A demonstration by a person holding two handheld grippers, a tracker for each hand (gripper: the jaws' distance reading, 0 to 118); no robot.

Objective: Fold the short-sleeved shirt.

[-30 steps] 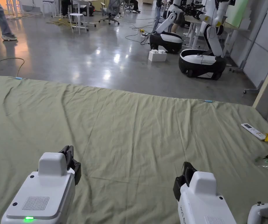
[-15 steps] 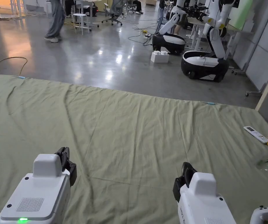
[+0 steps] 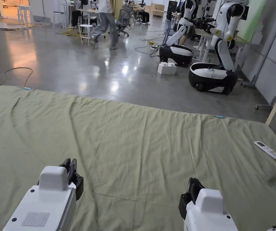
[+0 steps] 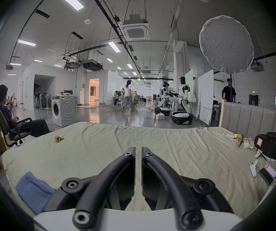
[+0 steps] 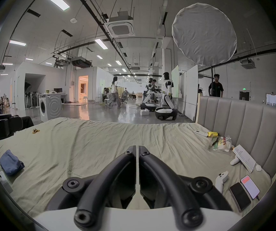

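While both grippers hang low over the green sheet (image 3: 140, 141), neither holds anything: the left gripper (image 4: 138, 151) has its jaws drawn nearly together with a thin slit between them, and the right gripper (image 5: 137, 148) has its jaws closed tip to tip. A bunched blue garment (image 5: 10, 162), likely the shirt, lies at the lower left of the right gripper view, near the sheet's left edge and well apart from both grippers. Wide bare sheet fills the middle of the frame. Clutter keeps to the right edge by the headboard (image 5: 250, 123): a remote (image 3: 266, 149), a controller (image 5: 221, 179) and two phones (image 5: 244, 193).
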